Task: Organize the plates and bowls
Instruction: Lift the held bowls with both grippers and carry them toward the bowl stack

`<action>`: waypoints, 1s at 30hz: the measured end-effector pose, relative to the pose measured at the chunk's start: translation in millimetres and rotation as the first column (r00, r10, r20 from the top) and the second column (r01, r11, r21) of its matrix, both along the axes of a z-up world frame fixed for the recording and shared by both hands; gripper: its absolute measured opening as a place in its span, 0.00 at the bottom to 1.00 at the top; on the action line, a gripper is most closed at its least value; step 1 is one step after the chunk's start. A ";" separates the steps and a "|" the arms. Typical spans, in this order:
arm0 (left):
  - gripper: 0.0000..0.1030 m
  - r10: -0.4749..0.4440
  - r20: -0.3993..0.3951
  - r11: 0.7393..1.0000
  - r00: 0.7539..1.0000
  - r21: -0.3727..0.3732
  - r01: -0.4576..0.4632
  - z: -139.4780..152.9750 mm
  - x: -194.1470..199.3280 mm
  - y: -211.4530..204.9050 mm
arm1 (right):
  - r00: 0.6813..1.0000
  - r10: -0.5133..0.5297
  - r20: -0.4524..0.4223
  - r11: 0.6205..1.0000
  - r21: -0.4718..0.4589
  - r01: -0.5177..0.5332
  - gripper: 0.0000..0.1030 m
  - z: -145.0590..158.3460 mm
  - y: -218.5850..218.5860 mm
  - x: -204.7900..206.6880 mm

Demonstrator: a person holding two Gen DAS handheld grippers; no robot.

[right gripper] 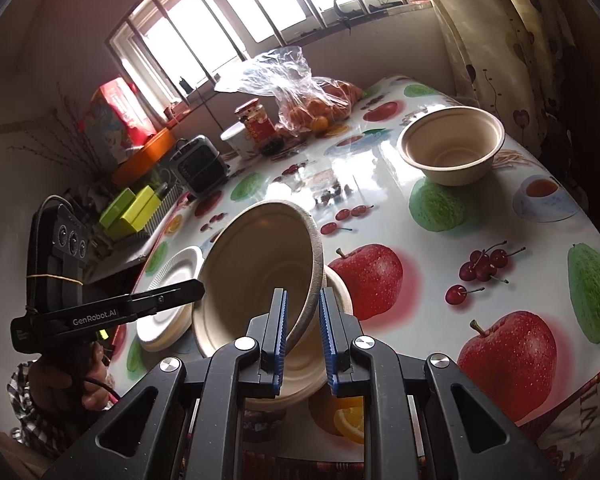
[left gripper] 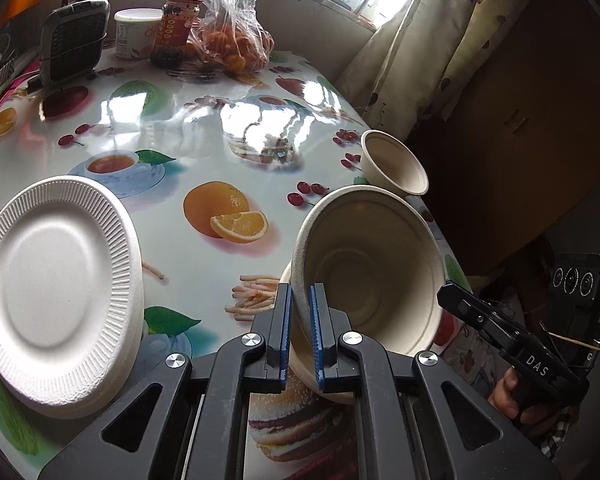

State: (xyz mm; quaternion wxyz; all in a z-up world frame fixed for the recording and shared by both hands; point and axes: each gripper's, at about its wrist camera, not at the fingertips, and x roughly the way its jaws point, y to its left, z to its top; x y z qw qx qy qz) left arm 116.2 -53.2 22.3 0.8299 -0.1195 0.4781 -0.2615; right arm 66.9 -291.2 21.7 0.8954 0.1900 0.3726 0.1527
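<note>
My left gripper (left gripper: 300, 332) is shut on the rim of a beige paper bowl (left gripper: 368, 264), held tilted over another bowl beneath it. In the right wrist view the same tilted bowl (right gripper: 260, 264) sits over a lower bowl (right gripper: 300, 376), and my right gripper (right gripper: 303, 340) has its blue pads on either side of the rim with a gap on the right side. A separate beige bowl (right gripper: 452, 144) stands upright at the far right, and it also shows in the left wrist view (left gripper: 396, 162). A stack of white ribbed plates (left gripper: 56, 288) lies at the left, also in the right wrist view (right gripper: 168, 304).
The table (left gripper: 204, 132) has a glossy fruit-print cloth. At its far end stand a bag of oranges (left gripper: 232, 40), a red-lidded jar (left gripper: 176, 28), a white tub (left gripper: 136, 32) and a small grey heater (left gripper: 74, 40). A curtain (left gripper: 432, 40) hangs at the right.
</note>
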 end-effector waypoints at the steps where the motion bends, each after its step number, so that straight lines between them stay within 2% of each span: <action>1: 0.09 0.002 -0.003 1.000 1.000 0.000 -0.002 -1.2 -0.7 0.5 | 1.000 0.000 -0.003 1.000 0.002 0.000 0.15 -1.2 0.6 -0.9; 17: 0.09 -0.008 -0.043 1.000 0.999 0.027 0.009 -14.0 -8.3 0.7 | 0.999 -0.013 -0.042 1.000 -0.001 0.013 0.16 -15.7 4.0 -9.0; 30: 0.09 -0.007 -0.050 0.999 0.999 0.042 0.010 -17.8 -8.7 -1.1 | 0.998 -0.034 -0.043 0.999 -0.041 0.032 0.16 -21.0 6.7 -9.3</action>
